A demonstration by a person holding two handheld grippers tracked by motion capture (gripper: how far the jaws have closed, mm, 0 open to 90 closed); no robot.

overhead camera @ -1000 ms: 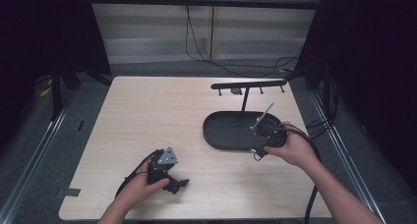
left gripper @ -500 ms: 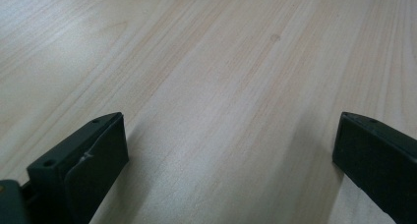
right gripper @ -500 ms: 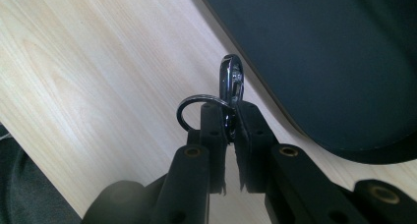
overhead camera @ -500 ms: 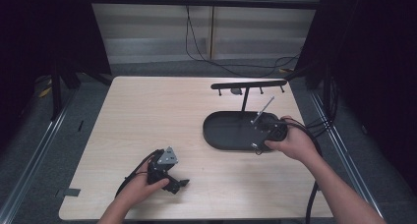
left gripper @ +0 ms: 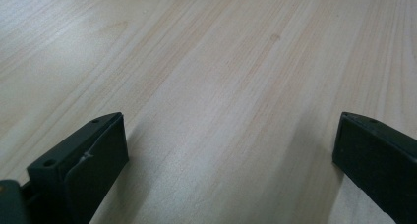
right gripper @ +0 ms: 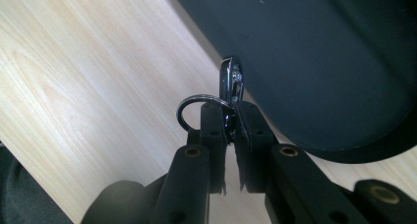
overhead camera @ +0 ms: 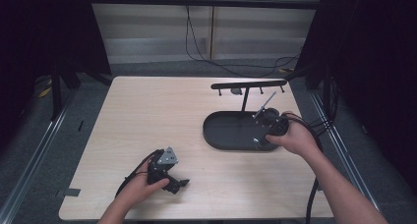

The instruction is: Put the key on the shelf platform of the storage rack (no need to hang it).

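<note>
Presently the right gripper (right gripper: 227, 117) has its jaws pinched almost together on a small metal key ring with a clip (right gripper: 230, 84), held at the near edge of the black oval tray (right gripper: 344, 62), part over the tray and part over the wooden table (right gripper: 74, 86). The ring loop juts out to one side of the pads and the shiny clip stands up above them. Judged from its look, the piece is light, rigid and smooth, so it is likely to swivel or slip if gripped on the round wire; the flat body of the clip would offer the surer hold. In the high view the right hand (overhead camera: 295, 138) sits at the right end of the tray, forearm angled in from the lower right, just below the black hook stand (overhead camera: 248, 85). The left gripper (overhead camera: 167, 172) rests low on the table near the front edge, well apart from the tray, with the left hand wrapped round it; its jaws stand wide apart with bare wood between them and nothing held
</note>
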